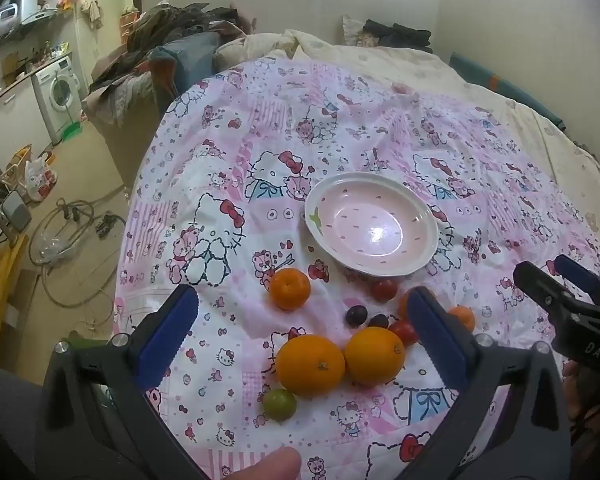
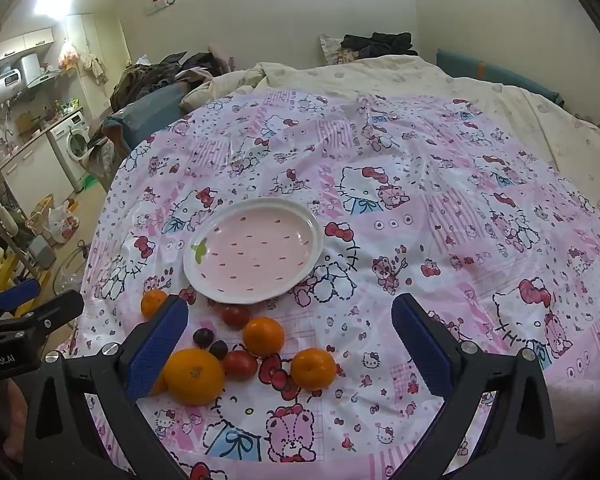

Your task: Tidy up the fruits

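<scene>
Clearly both released: the left gripper (image 1: 302, 322) hangs nearer, straddling the two big oranges (image 1: 310, 364); the right gripper (image 2: 290, 340) sits beside, plate (image 1: 428, 256) beyond.

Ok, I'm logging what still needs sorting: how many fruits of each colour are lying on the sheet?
Orange fruits: 5
Red fruits: 2
Dark purple fruits: 2
Green fruit: 1
Total: 10, none yet on the plate.
</scene>
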`<state>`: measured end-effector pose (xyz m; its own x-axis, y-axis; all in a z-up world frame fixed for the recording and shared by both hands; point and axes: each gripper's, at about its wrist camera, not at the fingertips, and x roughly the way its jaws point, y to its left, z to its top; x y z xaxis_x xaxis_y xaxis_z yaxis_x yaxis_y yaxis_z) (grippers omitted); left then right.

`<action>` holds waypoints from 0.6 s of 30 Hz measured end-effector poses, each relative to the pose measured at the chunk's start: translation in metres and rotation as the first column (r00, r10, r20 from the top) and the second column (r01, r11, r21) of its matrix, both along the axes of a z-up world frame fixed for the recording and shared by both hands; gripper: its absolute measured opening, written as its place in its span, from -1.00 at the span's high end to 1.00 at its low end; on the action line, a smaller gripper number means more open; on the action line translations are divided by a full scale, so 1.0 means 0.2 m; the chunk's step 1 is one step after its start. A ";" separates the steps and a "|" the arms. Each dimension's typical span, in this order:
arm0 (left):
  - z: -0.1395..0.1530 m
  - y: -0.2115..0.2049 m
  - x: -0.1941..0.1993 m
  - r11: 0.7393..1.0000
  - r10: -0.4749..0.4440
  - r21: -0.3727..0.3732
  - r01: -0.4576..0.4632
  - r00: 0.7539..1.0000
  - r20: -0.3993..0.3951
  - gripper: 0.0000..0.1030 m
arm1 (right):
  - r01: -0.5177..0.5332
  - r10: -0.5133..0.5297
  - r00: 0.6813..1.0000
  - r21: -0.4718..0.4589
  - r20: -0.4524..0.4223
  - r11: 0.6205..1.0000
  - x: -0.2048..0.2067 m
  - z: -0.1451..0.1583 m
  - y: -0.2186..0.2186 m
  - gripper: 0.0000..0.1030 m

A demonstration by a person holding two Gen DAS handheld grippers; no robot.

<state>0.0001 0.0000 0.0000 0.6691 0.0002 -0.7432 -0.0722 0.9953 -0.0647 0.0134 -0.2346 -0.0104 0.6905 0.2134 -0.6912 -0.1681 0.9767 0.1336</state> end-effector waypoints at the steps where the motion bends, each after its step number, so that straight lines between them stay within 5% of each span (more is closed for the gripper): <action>1: 0.00 0.00 0.00 1.000 -0.001 0.001 0.001 1.000 -0.001 -1.00 | -0.001 0.001 1.000 -0.001 0.000 1.000 0.00 0.00 0.00 -1.00; 18: -0.01 0.00 0.00 1.000 0.000 -0.007 0.000 1.000 -0.002 -1.00 | -0.013 0.013 1.000 0.006 -0.006 1.000 0.00 -0.01 0.02 -1.00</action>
<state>-0.0008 -0.0002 -0.0011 0.6674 -0.0056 -0.7447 -0.0719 0.9948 -0.0719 0.0142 -0.2312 -0.0116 0.6836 0.2261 -0.6939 -0.1799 0.9737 0.1400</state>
